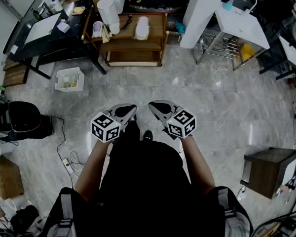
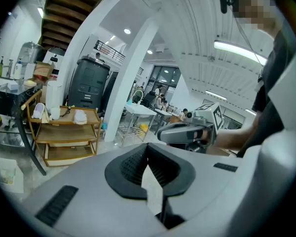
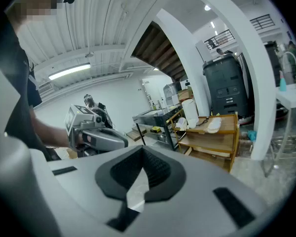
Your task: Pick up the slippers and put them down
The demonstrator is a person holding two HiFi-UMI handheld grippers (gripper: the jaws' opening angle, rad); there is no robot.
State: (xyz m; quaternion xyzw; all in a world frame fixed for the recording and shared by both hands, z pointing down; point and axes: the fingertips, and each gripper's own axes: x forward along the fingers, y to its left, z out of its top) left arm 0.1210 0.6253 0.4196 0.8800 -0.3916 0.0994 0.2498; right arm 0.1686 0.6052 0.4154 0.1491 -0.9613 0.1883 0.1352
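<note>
Holding nothing, left tool (image 1: 130, 108) and right tool (image 1: 154, 105) are closed

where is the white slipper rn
In the head view the white slipper lies on the top of the wooden shelf at upper centre, just right of the tall white container.

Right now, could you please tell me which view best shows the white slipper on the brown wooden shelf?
The head view: the white slipper shows whole from above on the brown wooden shelf. The left and right gripper views show it small and side-on.
</note>
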